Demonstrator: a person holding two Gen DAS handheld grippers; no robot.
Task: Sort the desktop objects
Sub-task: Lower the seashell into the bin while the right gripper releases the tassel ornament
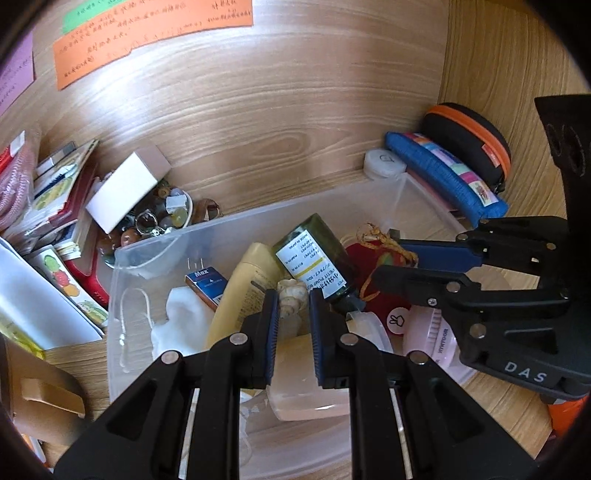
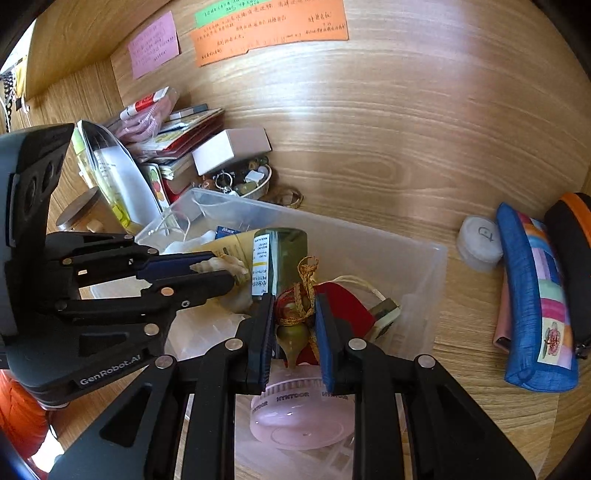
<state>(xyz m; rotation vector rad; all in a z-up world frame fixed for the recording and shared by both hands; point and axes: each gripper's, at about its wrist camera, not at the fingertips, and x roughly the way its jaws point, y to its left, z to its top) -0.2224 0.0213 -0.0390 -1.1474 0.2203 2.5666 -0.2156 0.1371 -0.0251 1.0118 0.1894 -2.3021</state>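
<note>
The small blue box (image 1: 207, 286) in the clear bin (image 1: 122, 295) reads "Max". The pink round case (image 2: 301, 417) at the bin's near end bears "HYNTOOR" in repeated raised letters. The left gripper (image 2: 218, 275) body carries "GenRobot.AI"; the right gripper (image 1: 391, 258) body reads "DAS". The green bottle (image 1: 314, 254) has a white label, its small print unreadable. Handwriting on the orange note (image 2: 273, 33) on the back wall is too small to read.
</note>
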